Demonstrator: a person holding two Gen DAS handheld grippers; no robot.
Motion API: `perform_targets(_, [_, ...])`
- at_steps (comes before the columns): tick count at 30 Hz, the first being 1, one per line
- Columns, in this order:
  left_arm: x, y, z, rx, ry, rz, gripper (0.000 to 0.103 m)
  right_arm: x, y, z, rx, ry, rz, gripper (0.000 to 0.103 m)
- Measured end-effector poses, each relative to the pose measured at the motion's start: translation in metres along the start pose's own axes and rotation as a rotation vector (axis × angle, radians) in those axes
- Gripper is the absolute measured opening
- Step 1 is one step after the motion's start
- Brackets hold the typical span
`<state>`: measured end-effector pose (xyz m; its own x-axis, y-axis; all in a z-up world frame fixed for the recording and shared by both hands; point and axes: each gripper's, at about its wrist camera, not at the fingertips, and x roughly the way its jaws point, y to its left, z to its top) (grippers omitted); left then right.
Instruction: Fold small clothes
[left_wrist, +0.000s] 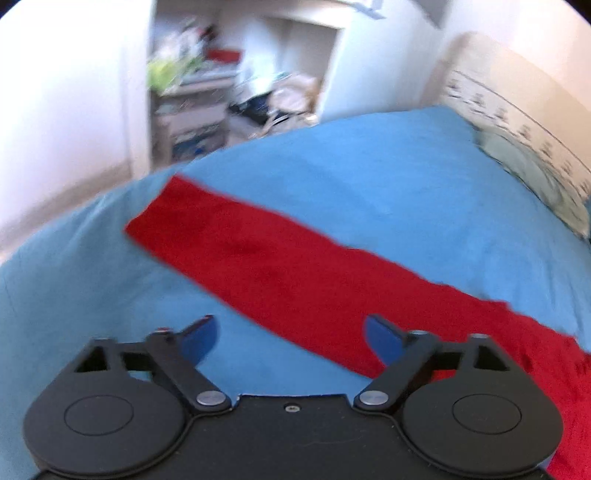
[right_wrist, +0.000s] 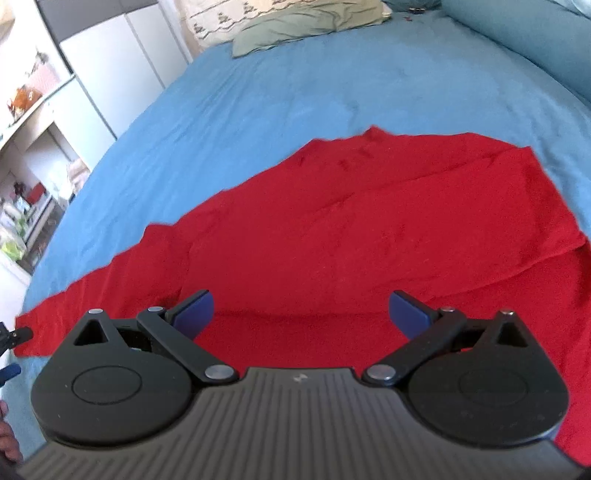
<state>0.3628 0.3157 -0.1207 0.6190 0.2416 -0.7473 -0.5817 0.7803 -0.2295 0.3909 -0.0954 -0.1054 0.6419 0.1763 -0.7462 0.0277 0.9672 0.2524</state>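
A red garment (right_wrist: 369, 229) lies spread flat on a bed covered with a blue sheet (right_wrist: 280, 85). In the right wrist view it fills the middle and lower right of the frame, with a long sleeve running down to the lower left edge. The right gripper (right_wrist: 301, 314) hangs over the garment's near edge, its jaws spread wide with nothing between them. In the left wrist view the sleeve (left_wrist: 258, 254) crosses the frame as a red band from centre left down to the lower right corner. The left gripper (left_wrist: 291, 338) hovers above it, jaws well apart and holding nothing. A grey-green pillow (right_wrist: 306, 26) lies at the top of the right wrist view, and blurred cluttered shelves (left_wrist: 195, 85) show at the upper left of the left wrist view.
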Motion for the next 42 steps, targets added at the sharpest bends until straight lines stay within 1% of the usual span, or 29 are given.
perform_targets(1, [0.009,0.010,0.004,-0.030,0.013,-0.003,0.068,0.002,0.007,-0.002,-0.017,-0.002,-0.004,0.103])
perform_targets(2, [0.016,0.020,0.005,-0.055,0.023,-0.004,0.057,0.006,0.010,-0.004,-0.030,-0.005,-0.007,0.103])
perform_targets(3, [0.025,0.028,0.007,-0.078,0.030,-0.002,0.053,0.009,0.016,-0.006,-0.045,-0.005,-0.010,0.103])
perform_targets(5, [0.032,0.035,0.009,-0.098,0.010,-0.005,0.053,0.016,0.023,-0.008,-0.066,0.000,-0.015,0.103])
perform_targets(8, [0.037,0.036,0.018,-0.087,-0.036,0.017,0.052,0.021,0.031,-0.014,-0.077,-0.005,-0.009,0.103])
perform_targets(10, [0.042,0.036,0.024,-0.092,-0.051,0.035,0.049,0.026,0.034,-0.016,-0.079,-0.011,-0.004,0.103])
perform_targets(11, [0.045,0.036,0.028,-0.096,-0.059,0.044,0.043,0.028,0.035,-0.017,-0.079,-0.014,-0.007,0.103])
perform_targets(12, [0.047,0.036,0.030,-0.095,-0.067,0.052,0.033,0.030,0.037,-0.018,-0.081,-0.018,-0.011,0.103])
perform_targets(13, [0.048,0.037,0.030,-0.091,-0.071,0.064,0.025,0.031,0.037,-0.019,-0.083,-0.020,-0.015,0.103])
perform_targets(14, [0.050,0.037,0.031,-0.085,-0.073,0.078,0.010,0.033,0.038,-0.020,-0.084,-0.022,-0.019,0.103])
perform_targets(15, [0.050,0.038,0.033,-0.084,-0.073,0.077,0.007,0.033,0.039,-0.021,-0.085,-0.024,-0.022,0.103])
perform_targets(18, [0.046,0.034,0.038,-0.069,-0.088,0.071,0.005,0.032,0.038,-0.022,-0.086,-0.034,-0.026,0.103])
perform_targets(20, [0.037,0.018,0.042,-0.014,-0.123,0.065,0.005,0.029,0.035,-0.021,-0.077,-0.042,-0.024,0.103])
perform_targets(22, [0.019,-0.004,0.043,0.059,-0.162,0.021,0.005,0.023,0.028,-0.016,-0.066,-0.052,-0.020,0.103])
perform_targets(24, [0.002,-0.035,0.040,0.165,-0.195,-0.036,0.005,0.015,0.021,-0.010,-0.060,-0.065,-0.020,0.103])
perform_targets(25, [-0.008,-0.055,0.036,0.233,-0.209,-0.071,0.005,0.011,0.015,-0.006,-0.060,-0.072,-0.022,0.103])
perform_targets(28, [-0.035,-0.119,0.014,0.421,-0.241,-0.201,0.005,-0.005,-0.007,0.007,-0.051,-0.105,-0.031,0.103])
perform_targets(30, [-0.049,-0.165,-0.009,0.541,-0.246,-0.286,0.005,-0.015,-0.024,0.015,-0.036,-0.123,-0.042,0.103])
perform_targets(31, [-0.054,-0.185,-0.021,0.583,-0.243,-0.322,0.005,-0.021,-0.037,0.019,-0.025,-0.131,-0.051,0.103])
perform_targets(33, [-0.060,-0.231,-0.053,0.667,-0.212,-0.405,0.005,-0.030,-0.057,0.025,-0.008,-0.144,-0.066,0.103])
perform_targets(36, [-0.057,-0.283,-0.103,0.747,-0.143,-0.481,0.005,-0.041,-0.093,0.029,0.010,-0.157,-0.100,0.103])
perform_targets(39, [-0.037,-0.319,-0.157,0.810,-0.038,-0.493,0.005,-0.043,-0.126,0.028,0.033,-0.139,-0.124,0.103])
perform_targets(41, [-0.024,-0.331,-0.187,0.853,0.015,-0.480,0.005,-0.042,-0.142,0.026,0.037,-0.117,-0.132,0.103])
perform_targets(42, [-0.019,-0.334,-0.198,0.856,0.036,-0.469,0.005,-0.043,-0.147,0.025,0.030,-0.111,-0.132,0.103])
